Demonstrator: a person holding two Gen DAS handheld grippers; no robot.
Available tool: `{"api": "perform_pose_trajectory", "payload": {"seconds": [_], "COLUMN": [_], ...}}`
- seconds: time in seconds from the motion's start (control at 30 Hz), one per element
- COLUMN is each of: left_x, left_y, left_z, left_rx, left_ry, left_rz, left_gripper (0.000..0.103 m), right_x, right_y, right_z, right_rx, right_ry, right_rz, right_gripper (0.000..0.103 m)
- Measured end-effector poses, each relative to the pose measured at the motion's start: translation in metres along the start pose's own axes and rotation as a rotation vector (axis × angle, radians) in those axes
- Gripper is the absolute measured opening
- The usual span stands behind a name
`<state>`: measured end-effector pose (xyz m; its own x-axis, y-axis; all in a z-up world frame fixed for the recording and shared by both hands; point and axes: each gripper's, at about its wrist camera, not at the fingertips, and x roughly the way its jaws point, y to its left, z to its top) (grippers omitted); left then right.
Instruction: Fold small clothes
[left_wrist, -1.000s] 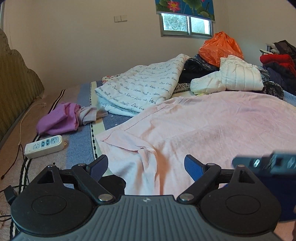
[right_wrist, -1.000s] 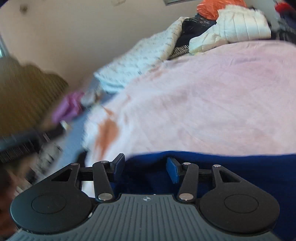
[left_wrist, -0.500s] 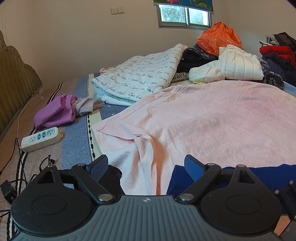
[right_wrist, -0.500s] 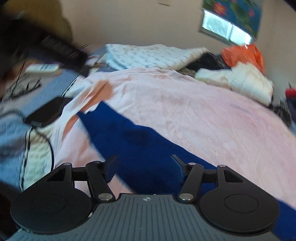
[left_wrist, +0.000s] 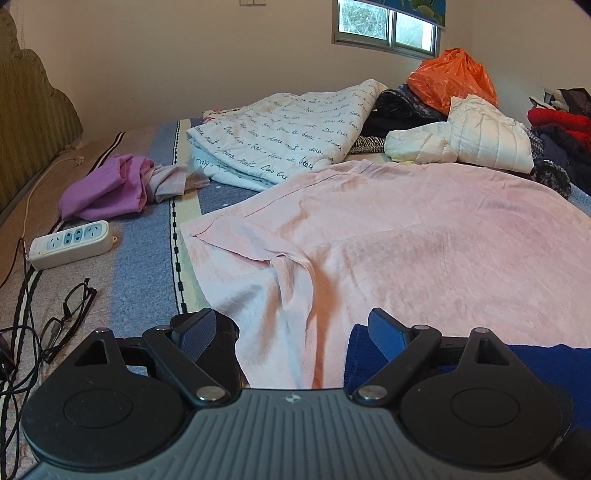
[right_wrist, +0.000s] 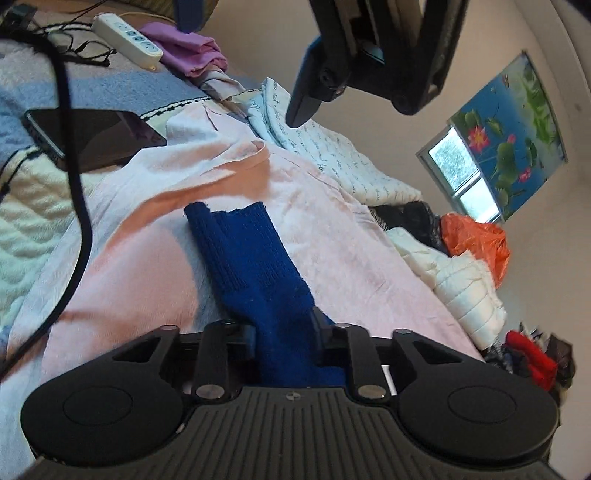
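Blue knit garment (right_wrist: 255, 258) apparently pinched by right gripper (right_wrist: 284, 332) on pink sheet (right_wrist: 351, 251).

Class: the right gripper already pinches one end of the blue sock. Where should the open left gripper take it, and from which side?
Left gripper: take the free ribbed cuff of the sock, from above; it lies flat on the pink sheet.

Ahead of our jaws the pink sheet (left_wrist: 424, 236) lies flat and open — free passage forward. Left of them sit a phone (right_wrist: 92, 136), glasses (left_wrist: 70, 310), cables (left_wrist: 14, 347) and a power strip (left_wrist: 70, 243). Far ahead, a quilt (left_wrist: 291, 136) and piled clothes (left_wrist: 480, 136) block the way.
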<state>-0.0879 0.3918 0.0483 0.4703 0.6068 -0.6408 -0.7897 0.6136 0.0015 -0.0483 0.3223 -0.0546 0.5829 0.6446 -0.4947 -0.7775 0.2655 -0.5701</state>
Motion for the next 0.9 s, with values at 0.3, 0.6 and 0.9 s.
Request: {"api": "perform_pose_trajectory", "payload": {"seconds": [0.3,0.6,0.9], "left_x": [-0.019,-0.055,-0.108], "left_y": [-0.053,-0.167,-0.257], "left_z": [-0.016,-0.067,-0.123], "left_rx": [0.093,0.359,0.568], "left_ry": [-0.006,0.019,-0.005], "left_rz": [-0.098,-0.295,-0.538], "left_gripper": [0.09,0.09,0.09], "right_x": [-0.042,-0.172,-0.252], "right_y": [-0.169,-0.262,-0.233], "right_z": [-0.068,-0.235,-0.382], "right_rx": [0.899,1.368,1.663], "right_ry": [-0.024,-0.149,-0.056], "right_rz": [0.101,-0.206,-0.438], "right_gripper": [0.002,0.004,0.006]}}
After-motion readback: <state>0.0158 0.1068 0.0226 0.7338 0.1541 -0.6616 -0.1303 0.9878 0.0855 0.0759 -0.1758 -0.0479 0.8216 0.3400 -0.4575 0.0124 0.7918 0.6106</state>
